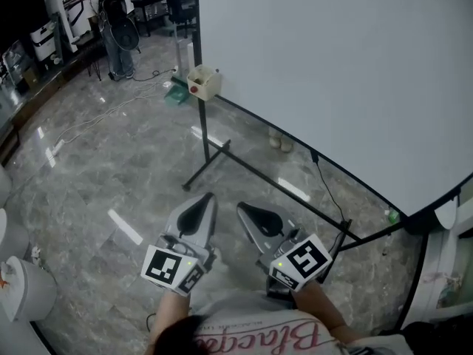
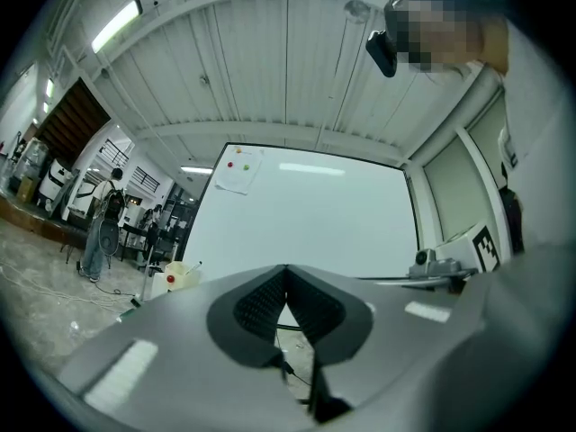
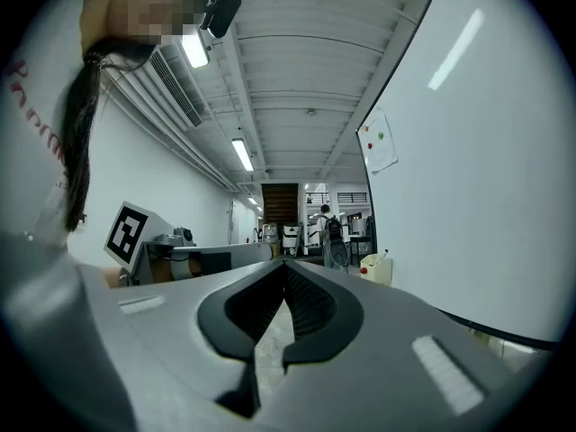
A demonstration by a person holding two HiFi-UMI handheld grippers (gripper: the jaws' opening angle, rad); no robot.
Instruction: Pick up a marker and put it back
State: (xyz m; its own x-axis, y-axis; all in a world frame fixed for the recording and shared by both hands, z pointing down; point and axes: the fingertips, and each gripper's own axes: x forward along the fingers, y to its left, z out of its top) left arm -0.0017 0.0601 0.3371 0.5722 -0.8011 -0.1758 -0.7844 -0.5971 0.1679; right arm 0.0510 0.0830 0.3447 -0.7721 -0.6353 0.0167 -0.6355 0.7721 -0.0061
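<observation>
jaws of the smooth grey left gripper (image 1: 206,197) and right gripper (image 1: 243,208) meet, ribbed black pads (image 2: 261,306) closed on nothing, above glossy veined marble floor (image 1: 111,168). thin marker (image 3: 384,255) pokes from the boxy cream holder (image 1: 204,82) at the flat whiteboard (image 1: 332,65) corner.

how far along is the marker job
Nothing shows as done. In hand: nothing; the left gripper and right gripper are both shut and empty, held away from the small cream box at the white whiteboard's edge. Whether the pick-up is ahead or already finished, I can't tell.
</observation>
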